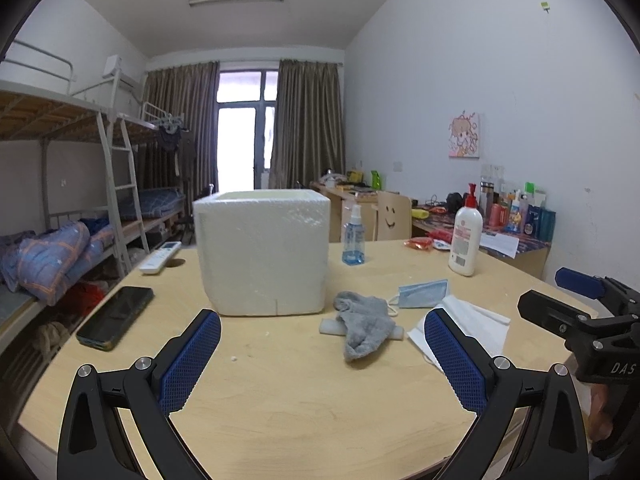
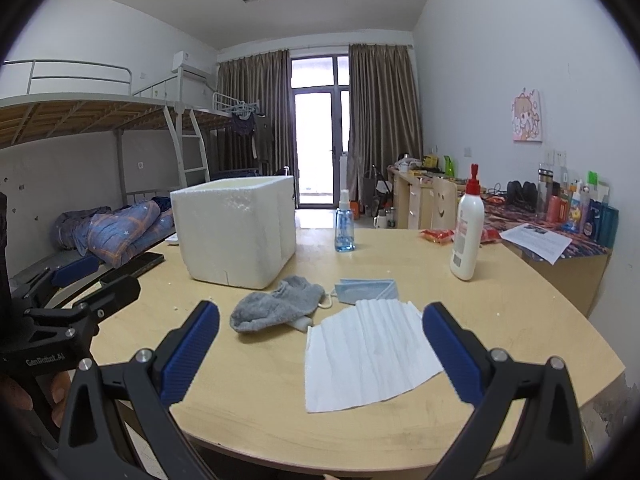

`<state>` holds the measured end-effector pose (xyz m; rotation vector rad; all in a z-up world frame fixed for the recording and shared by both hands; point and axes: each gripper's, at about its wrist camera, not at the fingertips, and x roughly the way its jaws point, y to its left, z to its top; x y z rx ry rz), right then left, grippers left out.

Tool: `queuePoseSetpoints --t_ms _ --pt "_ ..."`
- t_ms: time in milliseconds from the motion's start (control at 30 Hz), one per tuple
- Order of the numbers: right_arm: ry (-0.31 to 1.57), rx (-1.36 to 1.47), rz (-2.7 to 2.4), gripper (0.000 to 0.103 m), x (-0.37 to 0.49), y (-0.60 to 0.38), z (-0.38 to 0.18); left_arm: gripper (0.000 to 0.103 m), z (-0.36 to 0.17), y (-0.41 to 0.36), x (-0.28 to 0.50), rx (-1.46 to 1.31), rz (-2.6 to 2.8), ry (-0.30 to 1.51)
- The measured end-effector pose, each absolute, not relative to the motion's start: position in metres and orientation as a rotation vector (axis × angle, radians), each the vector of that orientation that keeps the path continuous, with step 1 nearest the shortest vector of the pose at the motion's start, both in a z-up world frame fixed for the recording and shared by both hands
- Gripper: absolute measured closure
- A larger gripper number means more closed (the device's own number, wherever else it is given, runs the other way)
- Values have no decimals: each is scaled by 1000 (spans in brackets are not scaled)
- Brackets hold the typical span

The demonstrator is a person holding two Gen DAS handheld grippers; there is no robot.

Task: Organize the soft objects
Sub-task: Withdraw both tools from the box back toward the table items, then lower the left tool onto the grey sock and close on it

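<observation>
A: Left gripper [image 1: 322, 330] — jaws spread wide, nothing between the blue pads [image 1: 188, 364]. It hangs above the near edge of the wooden table [image 1: 280, 400], aimed at the white foam box [image 1: 264, 252].

B: Right gripper [image 2: 320, 330], same story: wide apart, empty. Below and ahead of it a white pleated sheet [image 2: 368, 356] lies flat on the table, between its two pads in the right wrist view.

A: Soft things, then. Grey sock [image 1: 366, 326], crumpled, just in front of the box's right corner. It lies over a small white block [image 1: 330, 326] that sticks out on both sides.

B: Confirmed from the right wrist view; the sock [image 2: 276, 306] sits just left of the sheet. Blue face mask [image 2: 366, 290] folded, just behind the sheet, its ear loop beside the sock.

A: The box stands upright, top open. What it holds is out of sight from both views.

B: Other items: clear spray bottle [image 2: 345, 222] with blue liquid, upright, right of the box. White lotion bottle [image 2: 467, 226] with red pump, upright, further right.

A: Left of the box, a black phone [image 1: 116, 316] flat near the table edge and a white remote [image 1: 160, 257] behind it. Red packet [image 1: 418, 244] at the far right side.

B: Your gripper shows at my left edge, a hand [image 2: 24, 404] gripping its handle.
</observation>
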<state>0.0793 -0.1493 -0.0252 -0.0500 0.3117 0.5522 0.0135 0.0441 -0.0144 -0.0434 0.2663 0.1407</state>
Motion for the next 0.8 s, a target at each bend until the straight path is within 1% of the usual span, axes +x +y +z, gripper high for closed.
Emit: queuePoseSetpoints --t_ms 333,800 --pt "356 -39 496 0 99 -166 -33 1 -22 25 48 -29 85 317" --pt "439 -26 434 0 132 -176 -47 1 -30 17 92 -41 10 403"
